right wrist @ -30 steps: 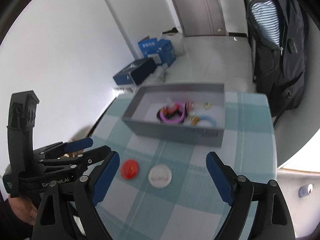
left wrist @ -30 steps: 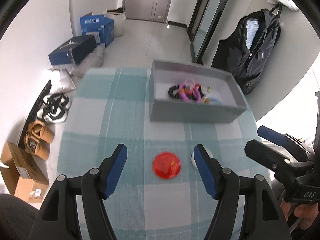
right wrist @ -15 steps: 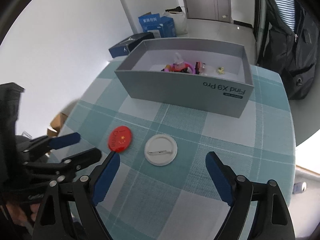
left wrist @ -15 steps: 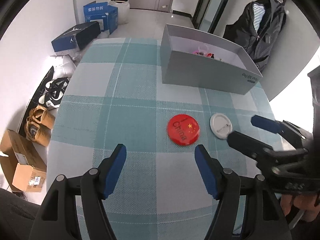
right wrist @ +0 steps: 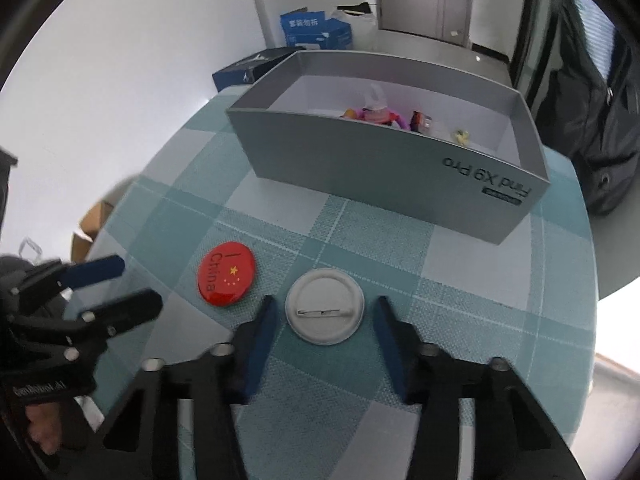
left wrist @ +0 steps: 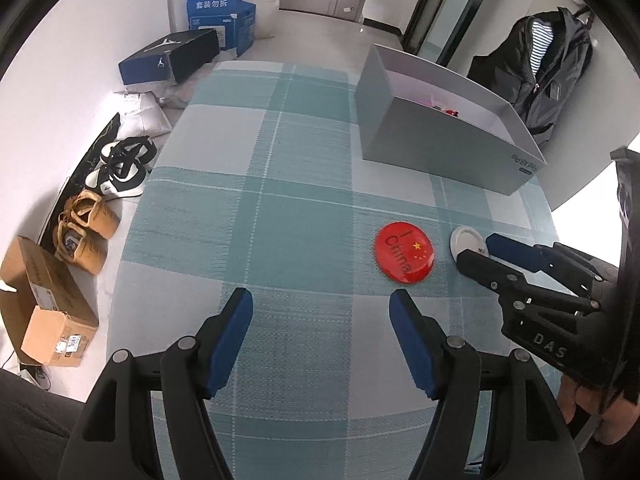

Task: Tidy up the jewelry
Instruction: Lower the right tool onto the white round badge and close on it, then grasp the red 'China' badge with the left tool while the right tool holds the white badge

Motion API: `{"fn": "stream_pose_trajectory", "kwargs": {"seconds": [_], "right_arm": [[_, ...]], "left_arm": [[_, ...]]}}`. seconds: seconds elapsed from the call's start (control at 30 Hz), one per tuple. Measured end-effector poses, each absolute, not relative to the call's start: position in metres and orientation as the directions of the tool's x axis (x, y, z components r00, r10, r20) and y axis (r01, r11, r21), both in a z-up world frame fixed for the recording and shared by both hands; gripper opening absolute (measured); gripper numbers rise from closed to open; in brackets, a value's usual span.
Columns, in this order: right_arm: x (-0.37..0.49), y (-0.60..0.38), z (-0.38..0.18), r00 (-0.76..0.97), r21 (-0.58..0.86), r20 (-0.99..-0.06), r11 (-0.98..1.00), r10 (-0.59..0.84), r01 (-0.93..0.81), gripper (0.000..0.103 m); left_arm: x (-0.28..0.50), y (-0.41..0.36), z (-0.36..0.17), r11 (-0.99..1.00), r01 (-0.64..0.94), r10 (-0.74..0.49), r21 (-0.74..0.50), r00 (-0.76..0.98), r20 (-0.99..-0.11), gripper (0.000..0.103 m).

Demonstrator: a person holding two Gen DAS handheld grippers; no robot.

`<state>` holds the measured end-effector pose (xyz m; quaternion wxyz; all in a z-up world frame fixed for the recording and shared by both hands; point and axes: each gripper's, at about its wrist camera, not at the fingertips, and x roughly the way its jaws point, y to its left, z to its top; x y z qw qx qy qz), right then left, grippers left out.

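Lying pin-side up on the checked table [right wrist: 472, 248], the white badge [right wrist: 325, 306] is sitting between the blue pads of the right gripper [right wrist: 325, 307], whose jaws have just been closing around it; a thin gap is still showing on each side, so the pads are not yet pressing on it. Just beside it, to its left in the right wrist view, a red badge [right wrist: 226, 273] printed "China" is resting flat on the cloth. The left gripper [left wrist: 322, 305] is hovering short of that red badge [left wrist: 404, 251], its jaws standing apart with only cloth between them. Farther back, the grey box [right wrist: 384, 168] is holding the jewelry [right wrist: 376, 114] already inside, a pink and purple tangle partly hidden by the near wall.
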<state>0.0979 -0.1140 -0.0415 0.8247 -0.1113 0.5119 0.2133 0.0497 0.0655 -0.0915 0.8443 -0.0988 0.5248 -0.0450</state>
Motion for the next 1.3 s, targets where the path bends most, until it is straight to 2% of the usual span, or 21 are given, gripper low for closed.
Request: {"fn": "stream_pose_trajectory", "kwargs": {"seconds": [0.03, 0.37, 0.8, 1.03, 1.3], "right_arm": [[0.097, -0.114, -0.041, 0.382, 0.042, -0.890, 0.878, 0.250, -0.477, 0.033], [0.101, -0.118, -0.039, 0.365, 0.068, -0.894, 0.883, 0.261, -0.465, 0.032], [0.103, -0.148, -0.021, 0.374, 0.173, -0.862, 0.892, 0.342, -0.417, 0.032], [0.103, -0.175, -0.016, 0.385, 0.204, -0.854, 0.905, 0.351, -0.373, 0.032], [0.091, -0.195, 0.007, 0.416, 0.252, -0.822, 0.903, 0.390, -0.348, 0.032]], "left_arm": [[0.050, 0.066, -0.092, 0.976, -0.030, -0.180, -0.216, 0.444, -0.878, 0.067], [0.049, 0.067, -0.091, 0.975, -0.031, -0.182, -0.218, 0.446, -0.876, 0.067], [0.057, 0.051, -0.087, 0.980, 0.030, -0.189, -0.196, 0.443, -0.876, 0.067], [0.068, 0.031, -0.085, 0.981, 0.084, -0.194, -0.174, 0.431, -0.881, 0.067], [0.073, 0.014, -0.096, 0.987, 0.126, -0.138, -0.095, 0.402, -0.905, 0.066]]}}
